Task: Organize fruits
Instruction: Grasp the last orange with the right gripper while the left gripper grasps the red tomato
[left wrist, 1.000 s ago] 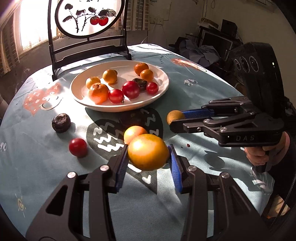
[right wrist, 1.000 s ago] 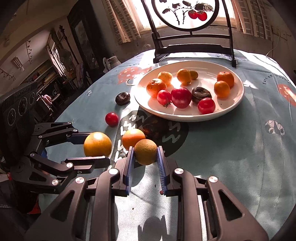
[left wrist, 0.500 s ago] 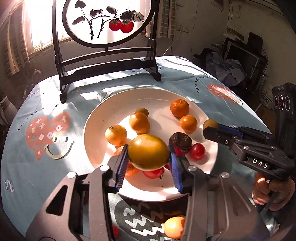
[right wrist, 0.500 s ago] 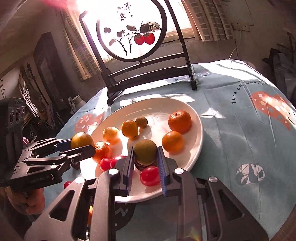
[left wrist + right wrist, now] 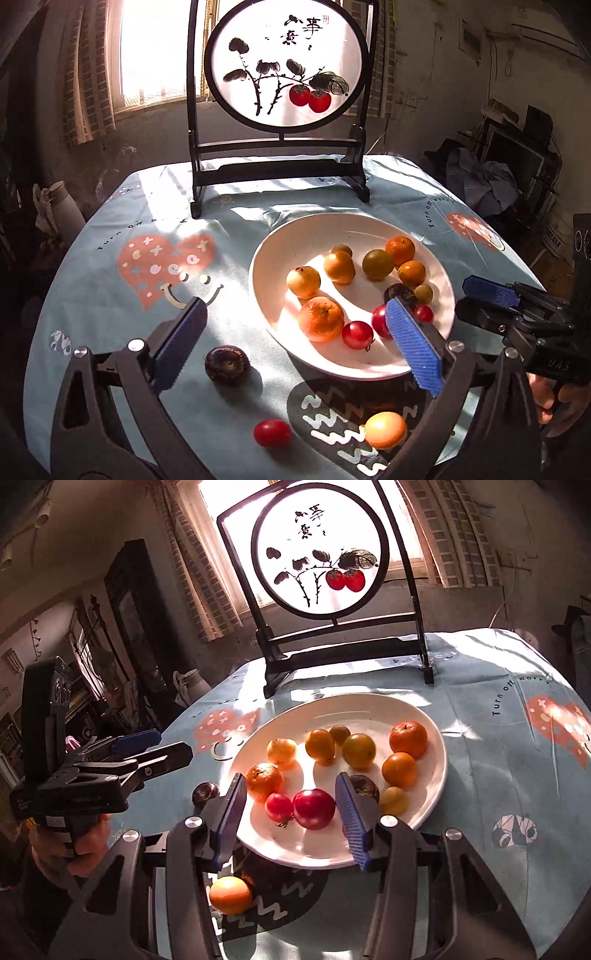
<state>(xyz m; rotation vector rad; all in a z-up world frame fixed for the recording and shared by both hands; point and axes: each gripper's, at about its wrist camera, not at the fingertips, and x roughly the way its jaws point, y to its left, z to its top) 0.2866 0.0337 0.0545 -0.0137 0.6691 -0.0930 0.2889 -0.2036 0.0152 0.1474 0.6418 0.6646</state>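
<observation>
My left gripper [image 5: 295, 343] and right gripper [image 5: 291, 819] have just spread, empty, over the white round plate [image 5: 291, 236]. The loose orange fruit [image 5: 385, 429] lies on the desk just below my left fingers, nearer them.

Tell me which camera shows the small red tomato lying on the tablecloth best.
The left wrist view: the red tomato lies in full sight on the tablecloth, near the dark fruit and outside the plate. In the right wrist view it cannot be seen; the claw bodies cover that area.
</observation>
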